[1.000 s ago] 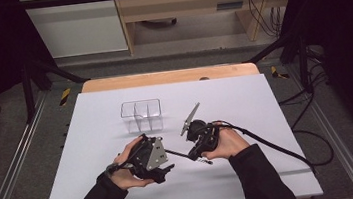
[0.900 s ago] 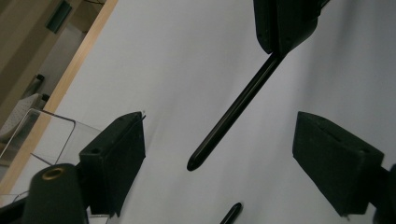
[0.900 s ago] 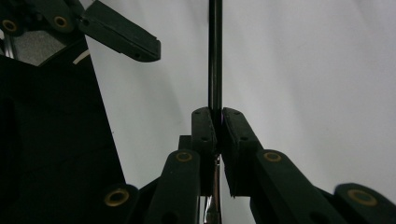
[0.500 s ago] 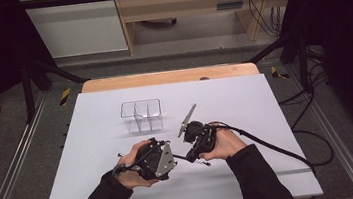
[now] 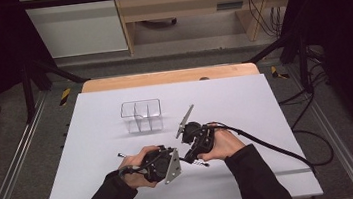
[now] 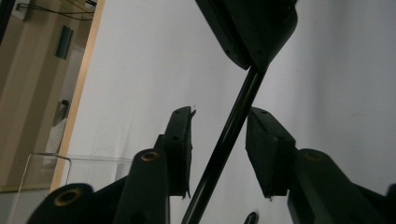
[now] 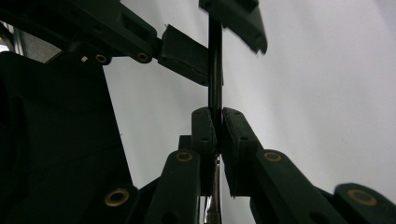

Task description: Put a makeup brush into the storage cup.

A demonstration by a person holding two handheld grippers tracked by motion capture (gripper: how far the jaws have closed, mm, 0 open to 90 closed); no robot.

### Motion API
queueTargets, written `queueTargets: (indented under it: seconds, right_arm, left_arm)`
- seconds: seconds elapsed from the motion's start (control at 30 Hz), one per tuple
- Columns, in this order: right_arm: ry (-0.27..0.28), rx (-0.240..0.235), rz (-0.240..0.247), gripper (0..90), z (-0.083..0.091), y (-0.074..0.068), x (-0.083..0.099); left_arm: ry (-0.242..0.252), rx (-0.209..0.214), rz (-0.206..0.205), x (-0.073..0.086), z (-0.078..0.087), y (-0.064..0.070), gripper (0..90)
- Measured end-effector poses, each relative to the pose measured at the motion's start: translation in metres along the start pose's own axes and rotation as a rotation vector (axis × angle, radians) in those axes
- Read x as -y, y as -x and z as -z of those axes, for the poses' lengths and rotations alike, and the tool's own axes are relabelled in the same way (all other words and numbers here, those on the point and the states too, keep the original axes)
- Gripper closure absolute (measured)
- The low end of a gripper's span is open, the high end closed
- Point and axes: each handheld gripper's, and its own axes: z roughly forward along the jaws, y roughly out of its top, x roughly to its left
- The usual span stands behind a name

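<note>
Black and thin, a pen is pinched between the jaws of the right gripper, which are closed tight on its shaft. Its far end runs on between the jaws of the left gripper; those stand apart on either side of the shaft, with a gap showing on each side, so they are not gripping it. From above, the pen bridges the short space between the two tools, toward 6 o'clock on the white table. The left gripper lies at about 9 o'clock from the pen, the right gripper at about 3 o'clock, each held in a hand with a dark sleeve. A black cable trails from the right gripper toward 4 o'clock. A clear plastic divided box stands well apart at about 11 o'clock from the grippers.
</note>
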Motion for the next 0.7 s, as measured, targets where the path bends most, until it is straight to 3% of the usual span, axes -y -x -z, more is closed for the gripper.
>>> queueTargets:
  seconds: [0.3,0.53,0.7]
  right_arm:
    - [-0.004,-0.006,0.008,84.3,0.0002,-0.0011,-0.0003]
    - [0.001,0.003,0.021,83.5,-0.0004,-0.0015,-0.0001]
    - [0.020,0.022,0.025,82.2,0.0001,-0.0016,0.0005]
  left_arm:
    - [-0.015,0.021,-0.057,0.0002,-0.0007,0.0036,76.7]
    - [-0.031,0.070,-0.070,-0.0001,-0.0041,0.0066,82.0]
    - [-0.038,0.081,-0.059,0.0001,-0.0039,0.0055,83.1]
